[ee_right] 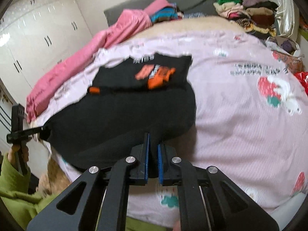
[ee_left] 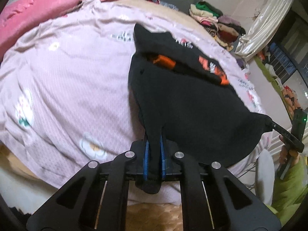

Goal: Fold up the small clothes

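Note:
A small black garment (ee_left: 192, 100) with an orange print (ee_left: 211, 67) lies partly on the pink bedspread (ee_left: 67, 73), its near edge lifted. My left gripper (ee_left: 154, 140) is shut on one near corner of it. My right gripper (ee_right: 153, 142) is shut on the other near corner of the black garment (ee_right: 125, 115). The orange print (ee_right: 156, 73) faces up on the far half. Each gripper shows in the other's view: the right one (ee_left: 284, 134) at the right edge, the left one (ee_right: 28, 130) at the left edge, both pinching black cloth.
A pink quilt (ee_right: 80, 53) lies along the bed's far left side. Piles of clothes (ee_right: 246, 17) sit at the headboard. White wardrobes (ee_right: 34, 38) stand left of the bed. A white stool (ee_left: 265, 175) and a window with a drying rack (ee_left: 283, 61) are beside the bed.

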Tool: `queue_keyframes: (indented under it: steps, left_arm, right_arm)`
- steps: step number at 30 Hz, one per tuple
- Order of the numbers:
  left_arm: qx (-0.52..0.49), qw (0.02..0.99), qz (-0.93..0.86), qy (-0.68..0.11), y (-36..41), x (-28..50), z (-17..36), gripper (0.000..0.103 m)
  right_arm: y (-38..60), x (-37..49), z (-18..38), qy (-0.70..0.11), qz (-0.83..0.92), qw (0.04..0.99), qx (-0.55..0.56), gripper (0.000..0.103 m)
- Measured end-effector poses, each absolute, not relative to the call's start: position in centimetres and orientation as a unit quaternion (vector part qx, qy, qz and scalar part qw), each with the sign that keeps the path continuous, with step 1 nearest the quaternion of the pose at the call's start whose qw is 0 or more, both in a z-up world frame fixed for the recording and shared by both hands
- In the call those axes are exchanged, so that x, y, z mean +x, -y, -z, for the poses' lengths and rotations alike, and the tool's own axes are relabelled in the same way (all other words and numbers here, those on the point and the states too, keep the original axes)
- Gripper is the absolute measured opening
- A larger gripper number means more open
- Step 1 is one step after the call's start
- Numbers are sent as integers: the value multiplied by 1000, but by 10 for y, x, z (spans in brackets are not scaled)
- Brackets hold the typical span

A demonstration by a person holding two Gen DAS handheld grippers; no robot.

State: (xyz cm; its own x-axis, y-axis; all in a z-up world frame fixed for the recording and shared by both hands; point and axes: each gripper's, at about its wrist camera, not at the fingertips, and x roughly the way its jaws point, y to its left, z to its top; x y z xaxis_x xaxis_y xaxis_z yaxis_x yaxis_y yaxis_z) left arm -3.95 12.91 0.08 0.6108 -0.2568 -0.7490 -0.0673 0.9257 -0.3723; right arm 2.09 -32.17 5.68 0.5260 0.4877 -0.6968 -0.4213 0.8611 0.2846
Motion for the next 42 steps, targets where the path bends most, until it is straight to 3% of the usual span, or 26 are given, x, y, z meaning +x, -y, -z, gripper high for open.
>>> queue_keyframes:
  steps: [16,42]
  left_arm:
    - [-197,905,49,-374,-140,8,-60,3]
    - [-158,924,22,-347,-146,91,-105,2]
  right_arm:
    - [330,55,-106,-316,-246,914,71,7]
    - [317,130,-131,-282,-212,933,66,7]
